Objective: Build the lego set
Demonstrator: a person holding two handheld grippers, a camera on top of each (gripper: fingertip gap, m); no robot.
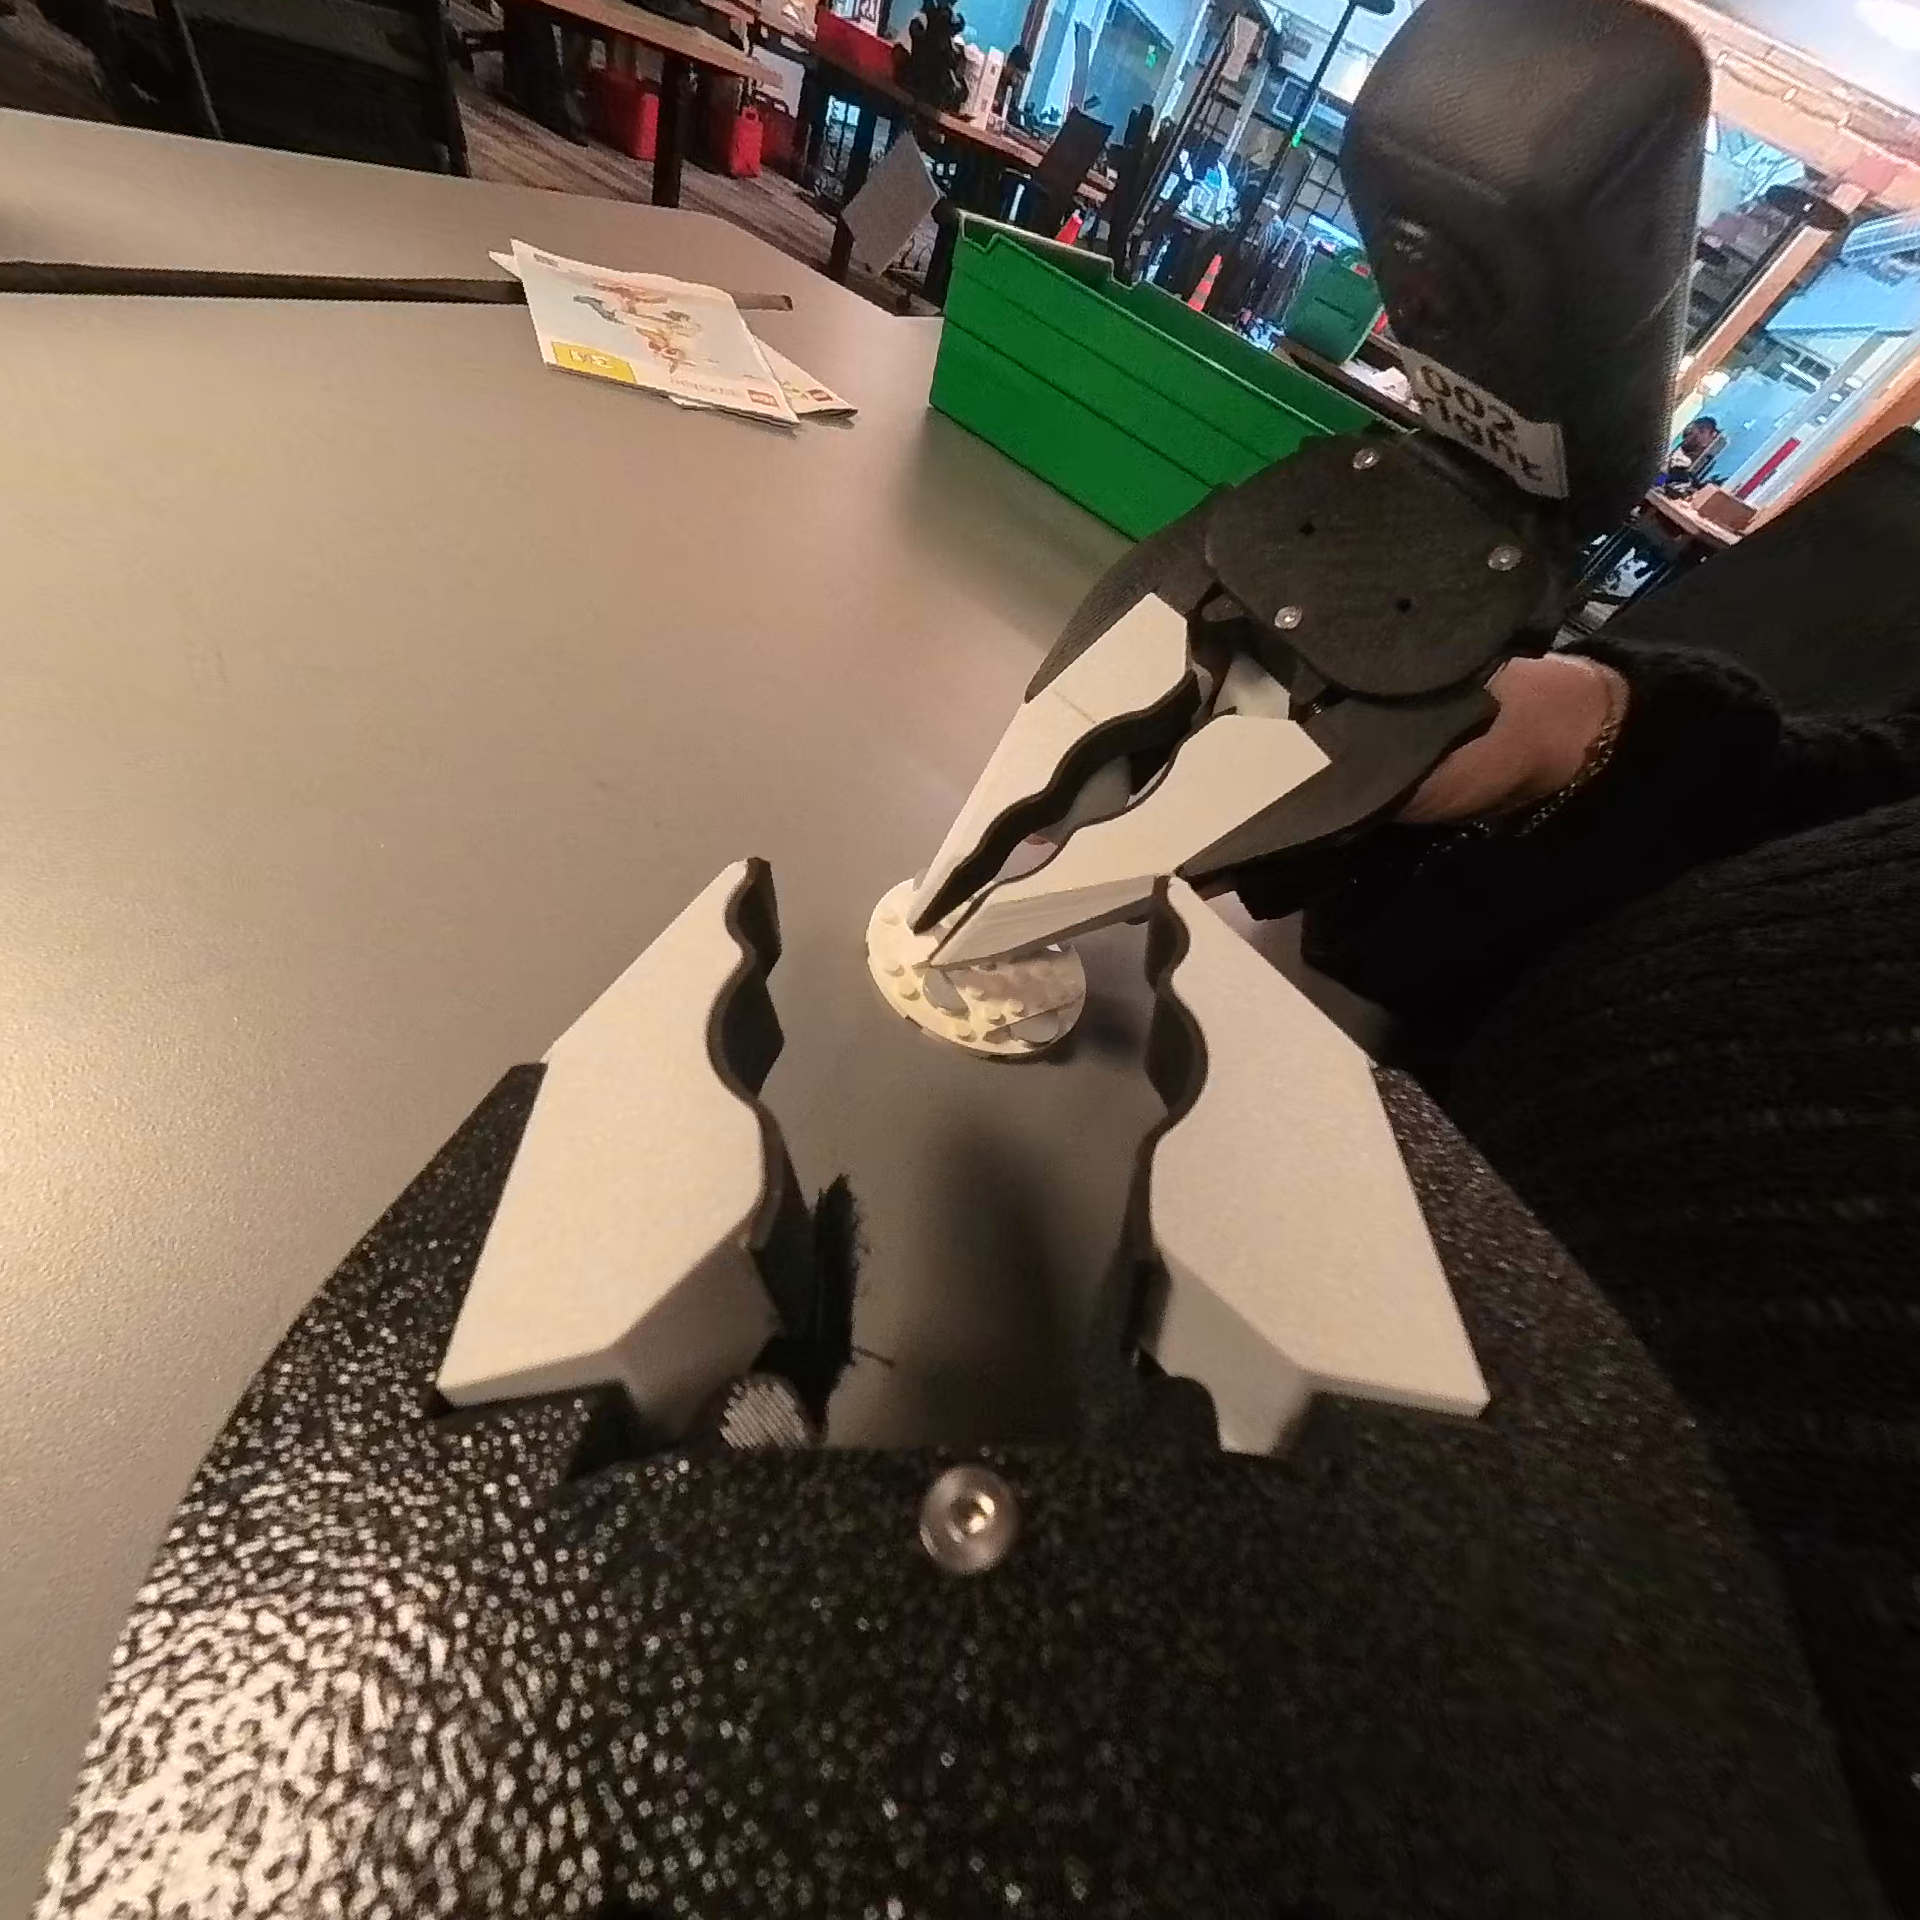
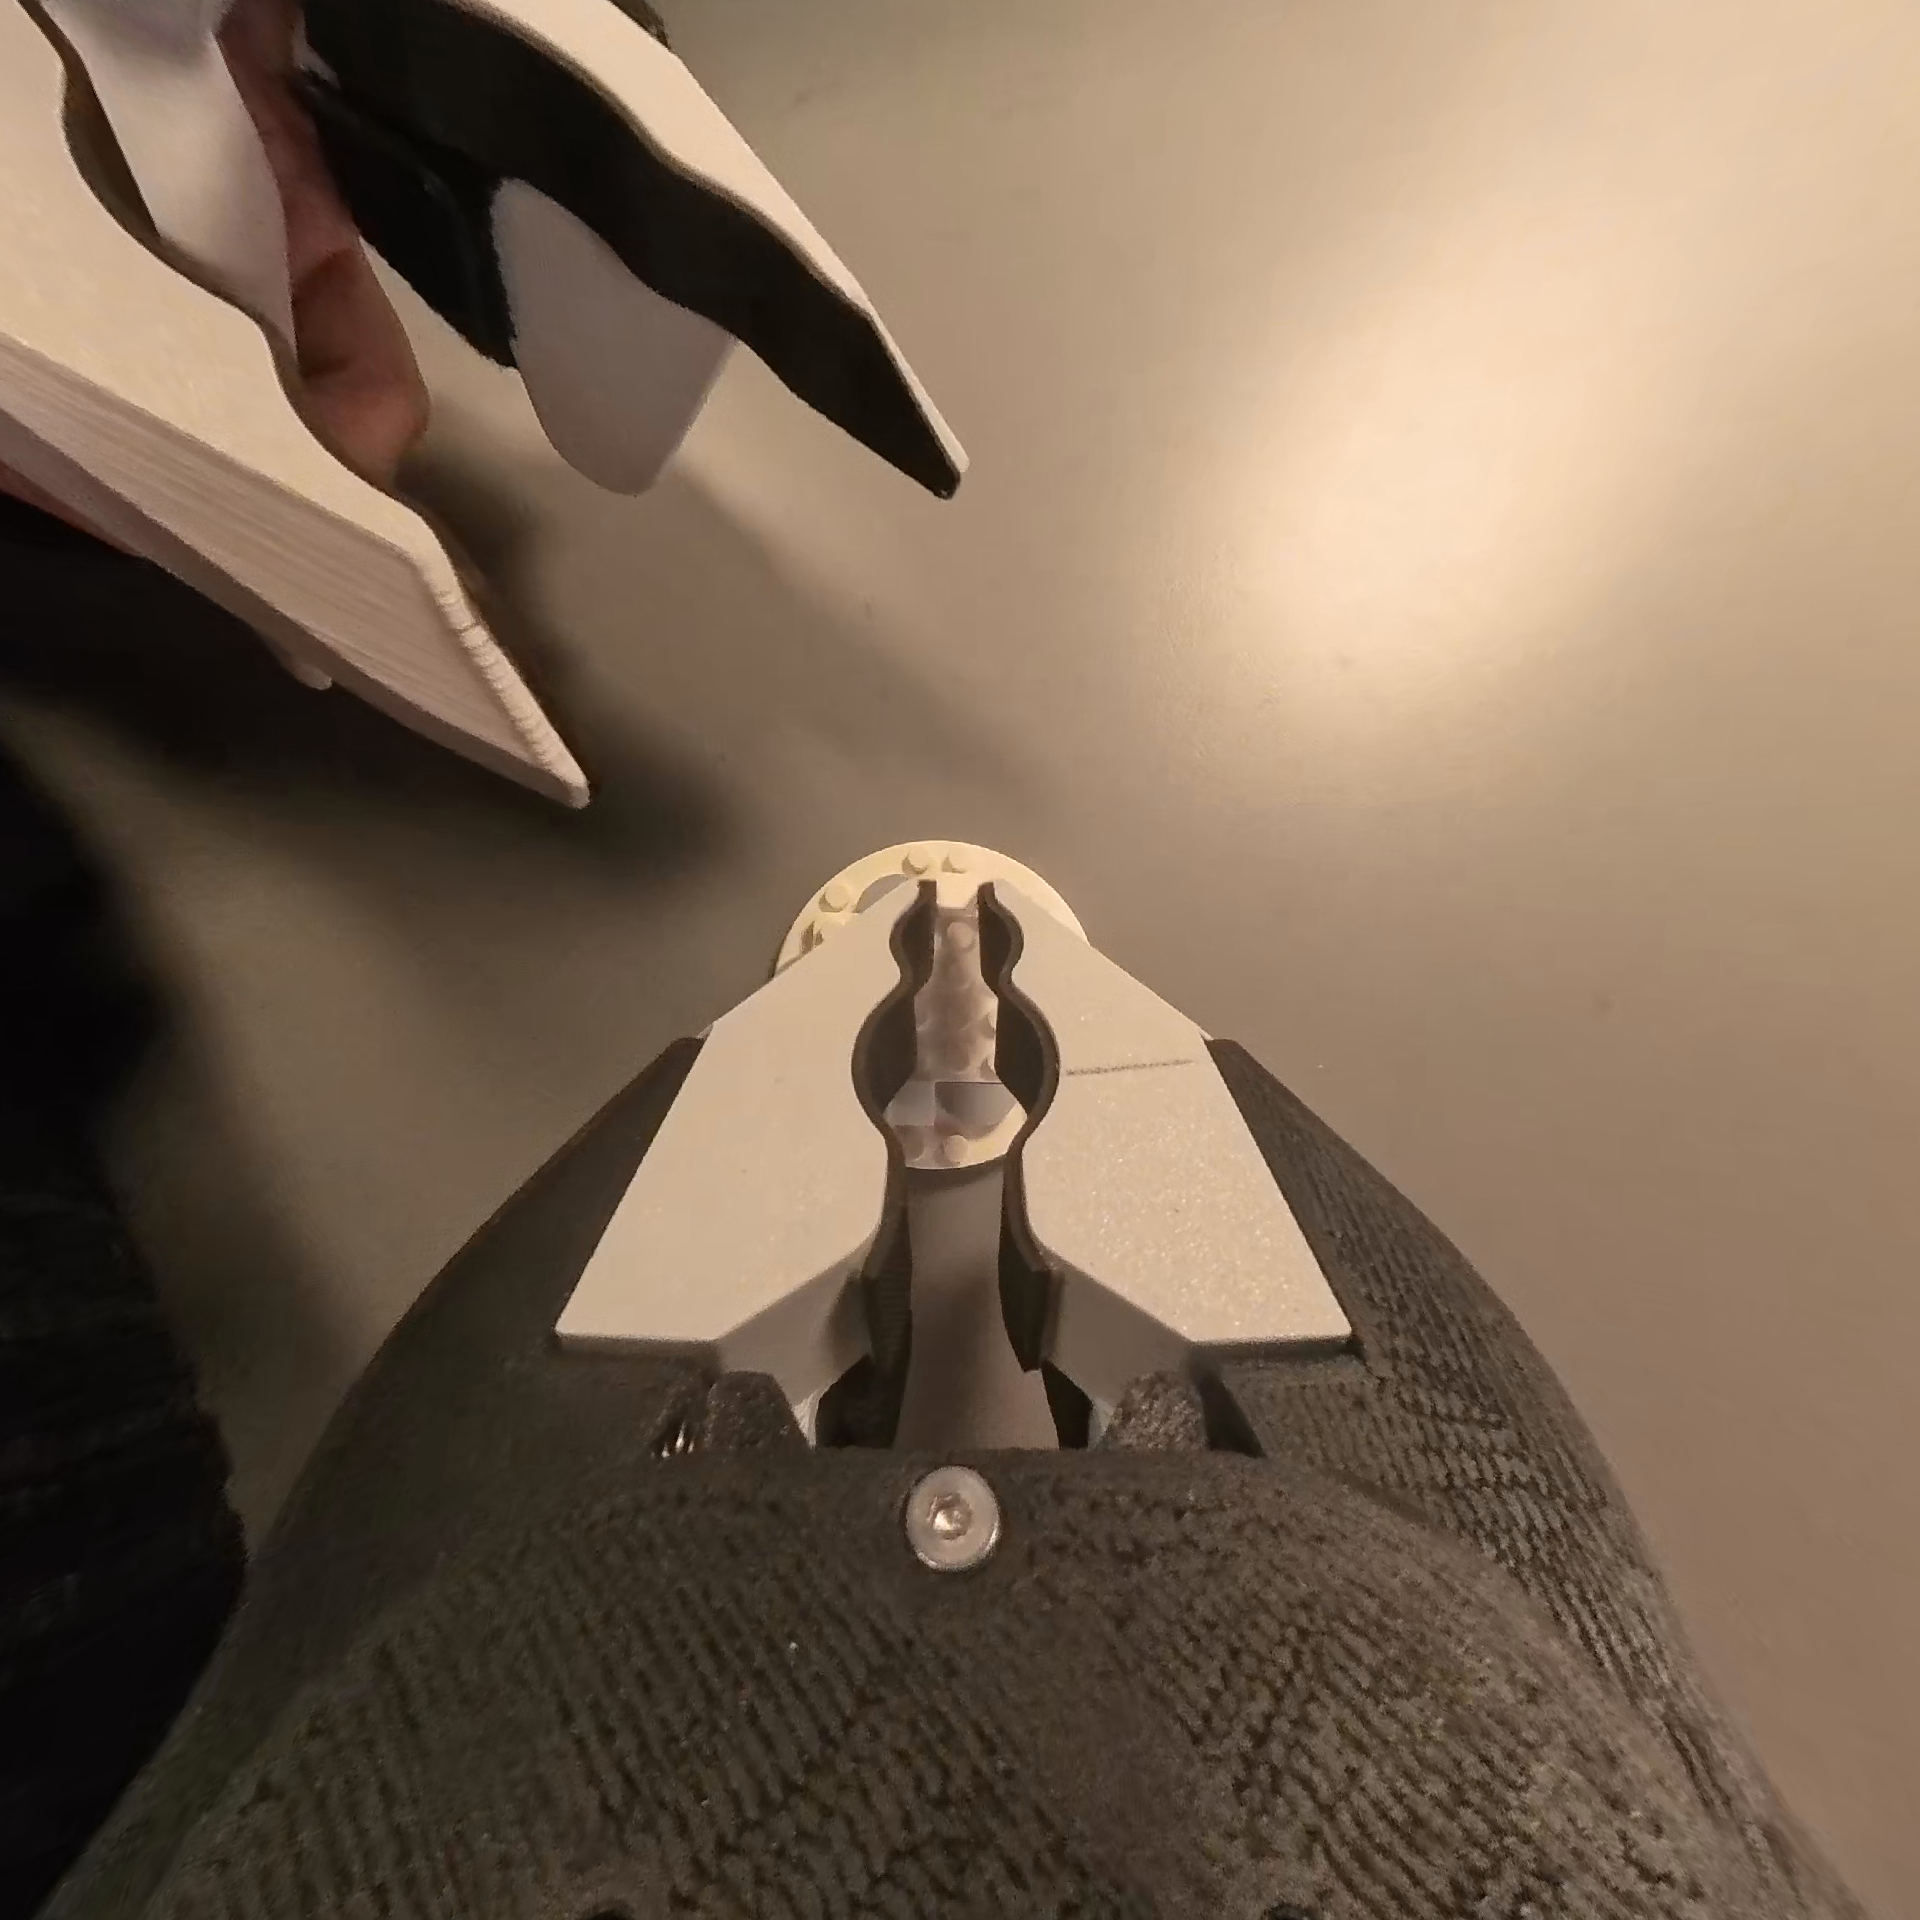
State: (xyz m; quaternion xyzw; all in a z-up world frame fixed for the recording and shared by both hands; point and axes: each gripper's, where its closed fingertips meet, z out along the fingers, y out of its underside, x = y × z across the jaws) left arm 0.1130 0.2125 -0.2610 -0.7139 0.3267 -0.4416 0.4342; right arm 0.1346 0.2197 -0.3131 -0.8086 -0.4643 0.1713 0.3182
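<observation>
A white round lego plate (image 1: 997, 1013) with studs and open cut-outs lies flat on the grey table (image 1: 416, 727). My right gripper (image 1: 930, 920) comes down steeply from the right. Its jaws are closed to a thin slit and its tips rest on the plate's far left part. In the right wrist view the plate's rim (image 2: 914, 862) shows just past the right gripper's tips (image 2: 958, 888), and studs show through the gap between the fingers. My left gripper (image 1: 964, 883) is open and empty, low over the table, with the plate just ahead between its tips. It also shows at the upper left of the right wrist view (image 2: 761, 639).
Instruction booklets (image 1: 665, 332) lie at the far side of the table. A green plastic bin (image 1: 1091, 374) stands at the far right edge. A hand in a black sleeve (image 1: 1507, 748) holds the right gripper. Workshop benches stand beyond the table. The gap from one gripper's tips to the other's is roughly 6 centimetres.
</observation>
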